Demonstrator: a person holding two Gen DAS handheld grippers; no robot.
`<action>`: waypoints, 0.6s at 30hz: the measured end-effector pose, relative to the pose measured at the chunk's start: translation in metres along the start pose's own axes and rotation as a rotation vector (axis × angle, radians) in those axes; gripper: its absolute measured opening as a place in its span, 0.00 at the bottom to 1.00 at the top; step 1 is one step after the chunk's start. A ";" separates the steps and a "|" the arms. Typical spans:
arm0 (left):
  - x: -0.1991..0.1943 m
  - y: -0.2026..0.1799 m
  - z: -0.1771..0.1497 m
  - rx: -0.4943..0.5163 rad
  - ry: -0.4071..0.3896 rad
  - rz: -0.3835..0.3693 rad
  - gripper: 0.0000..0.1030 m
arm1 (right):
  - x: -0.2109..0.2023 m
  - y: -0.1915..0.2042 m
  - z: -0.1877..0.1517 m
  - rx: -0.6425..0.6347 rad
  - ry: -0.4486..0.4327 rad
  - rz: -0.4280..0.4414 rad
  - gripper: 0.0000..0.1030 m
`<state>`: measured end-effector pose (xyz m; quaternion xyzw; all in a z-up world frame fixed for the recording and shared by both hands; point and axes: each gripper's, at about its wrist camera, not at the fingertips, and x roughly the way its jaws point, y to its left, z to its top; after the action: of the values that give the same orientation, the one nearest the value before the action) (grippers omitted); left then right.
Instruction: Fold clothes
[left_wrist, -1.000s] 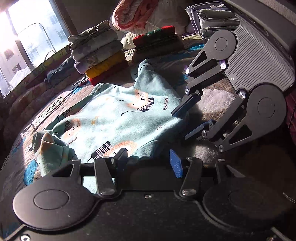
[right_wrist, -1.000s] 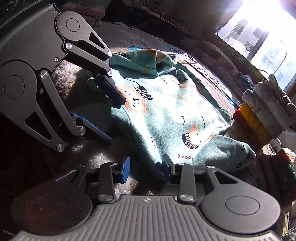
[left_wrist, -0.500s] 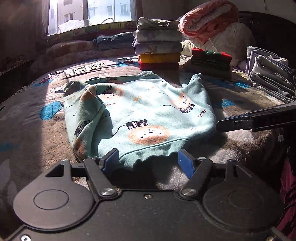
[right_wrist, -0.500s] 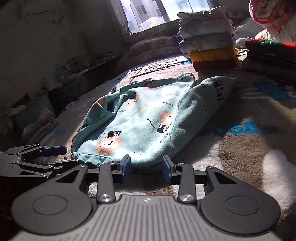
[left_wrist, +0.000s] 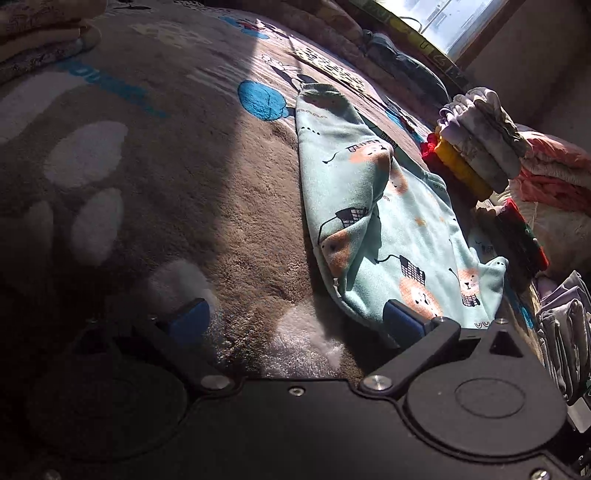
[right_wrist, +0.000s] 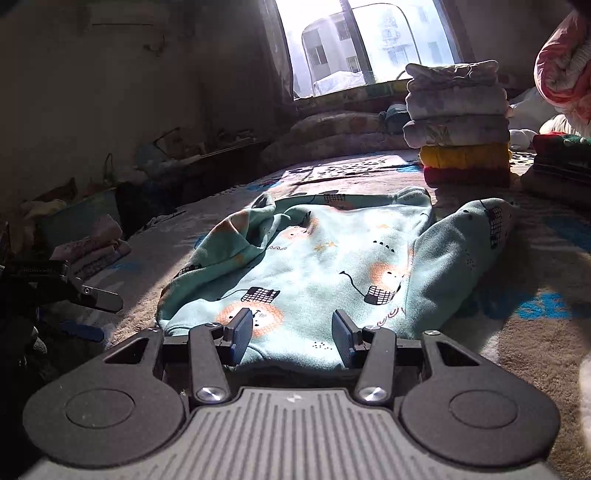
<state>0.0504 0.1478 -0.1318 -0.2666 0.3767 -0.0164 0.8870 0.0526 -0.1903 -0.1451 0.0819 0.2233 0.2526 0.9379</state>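
A light teal sweatshirt with lion prints lies spread on the brown plush blanket, sleeves folded inward. My right gripper is open at the near hem, with the hem cloth lying between its blue pads. In the left wrist view the sweatshirt lies to the right. My left gripper is open wide over the blanket; its right pad touches the hem corner and its left pad rests on bare blanket. The left gripper's fingers also show at the far left of the right wrist view.
A tall stack of folded clothes stands behind the sweatshirt, with a red and green folded pile beside it. A pink bundle is at the far right. Small folded items lie at the left edge. Grey folded clothes sit right.
My left gripper has swung left off the middle of the hem to its corner. My right gripper has shifted to the hem's middle, and its fingers stand slightly wider.
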 end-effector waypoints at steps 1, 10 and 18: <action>0.001 0.001 0.006 0.006 -0.005 0.000 0.99 | 0.008 0.002 0.001 -0.001 0.008 -0.004 0.47; 0.051 -0.012 0.096 0.094 -0.036 0.051 0.98 | 0.041 0.008 0.004 -0.065 0.023 -0.090 0.49; 0.130 -0.037 0.173 0.163 -0.027 0.087 0.80 | 0.058 -0.013 -0.002 0.003 0.050 -0.132 0.62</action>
<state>0.2669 0.1657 -0.1005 -0.1773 0.3732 -0.0050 0.9107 0.1019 -0.1714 -0.1725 0.0620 0.2520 0.1919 0.9465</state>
